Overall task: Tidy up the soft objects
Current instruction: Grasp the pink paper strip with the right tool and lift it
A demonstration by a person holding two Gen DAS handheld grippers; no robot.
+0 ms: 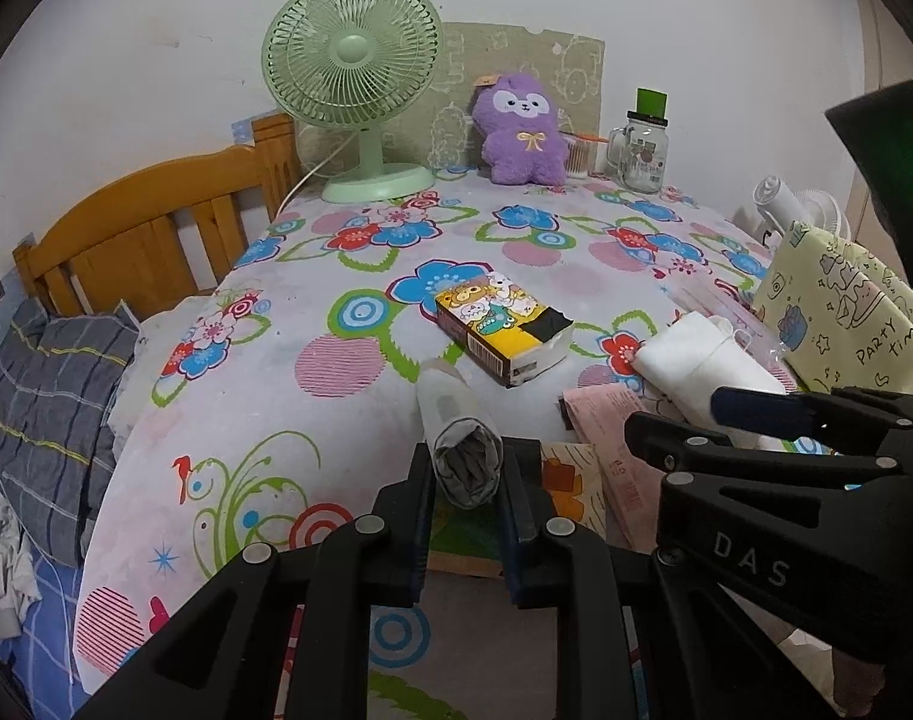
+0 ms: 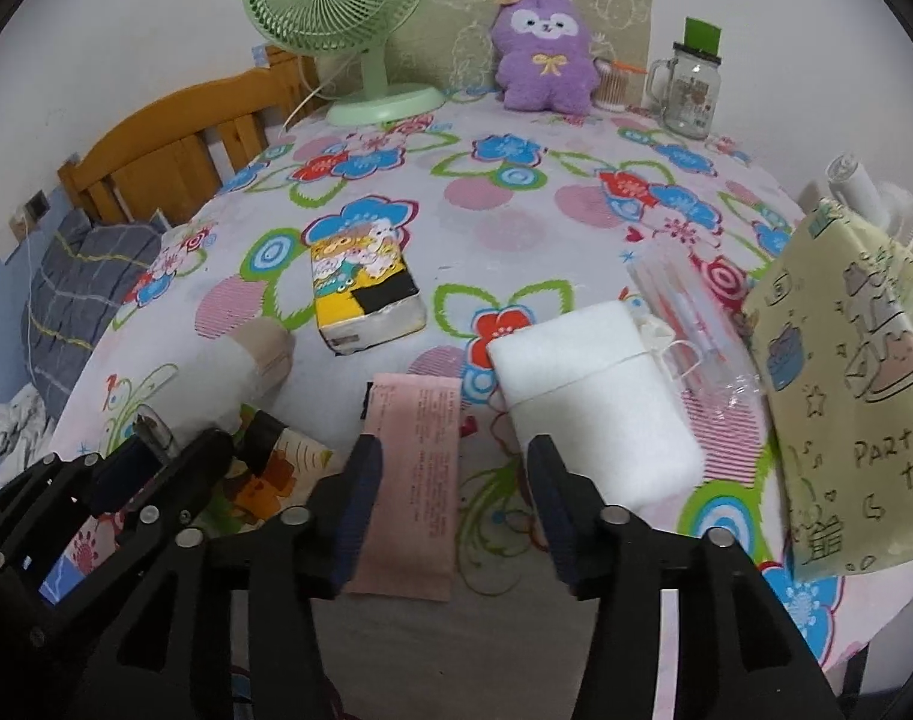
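My left gripper (image 1: 467,480) is shut on a rolled grey-white cloth (image 1: 456,420), held just above the flowered table; the roll also shows in the right wrist view (image 2: 240,372). My right gripper (image 2: 453,492) is open and empty above a pink packet (image 2: 417,468), with a white soft pouch (image 2: 594,396) just to its right. A yellow cartoon tissue pack (image 1: 498,324) lies mid-table and shows in the right wrist view too (image 2: 363,294). A purple plush toy (image 1: 522,132) sits at the back.
A green fan (image 1: 354,78) and a glass mug jar (image 1: 642,150) stand at the back. A yellow "party time" bag (image 2: 846,396) stands at the right edge, with a clear packet of straws (image 2: 690,312) beside it. A wooden bed frame (image 1: 156,234) and dark bedding (image 1: 54,408) lie left.
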